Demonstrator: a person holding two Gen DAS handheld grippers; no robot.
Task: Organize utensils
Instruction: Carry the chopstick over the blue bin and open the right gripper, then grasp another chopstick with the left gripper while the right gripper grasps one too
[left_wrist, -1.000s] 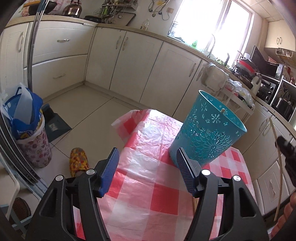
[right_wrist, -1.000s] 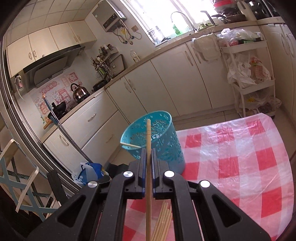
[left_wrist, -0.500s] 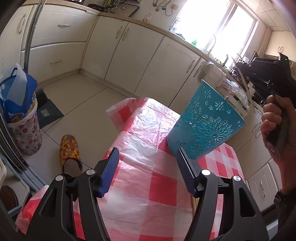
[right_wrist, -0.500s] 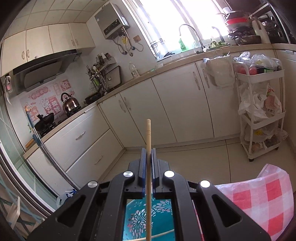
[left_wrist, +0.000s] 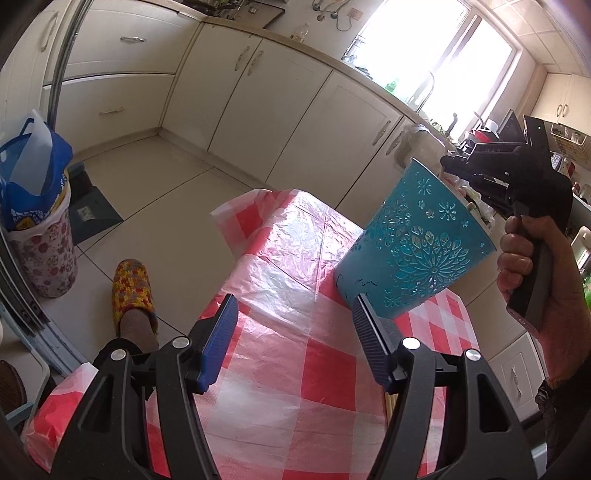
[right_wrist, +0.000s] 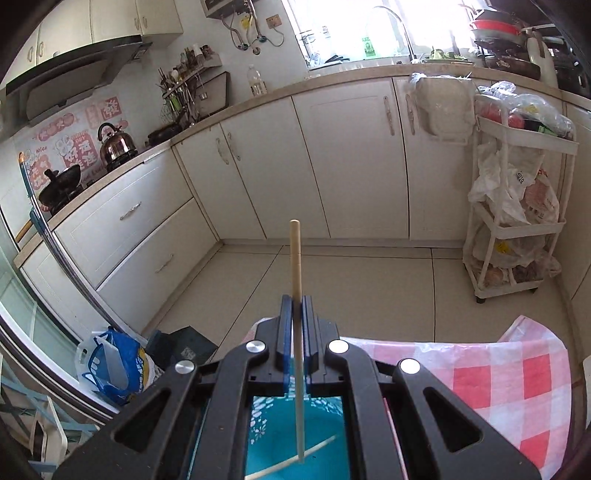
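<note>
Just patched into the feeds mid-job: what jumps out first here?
The teal cutout basket on the red-checked tablecloth, just beyond the open left claw. The right claw sits right over it, shut on a wooden chopstick whose lower end hangs inside the basket, where another chopstick already lies.

hand-held grippers (left_wrist: 293, 334): 2 | blue basket (left_wrist: 413, 247): 1 | chopsticks (right_wrist: 297, 332) seen: 2

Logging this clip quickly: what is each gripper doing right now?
Left gripper: open, holding nothing, above the checked tablecloth.
Right gripper: shut on a chopstick, over the teal basket.
</note>
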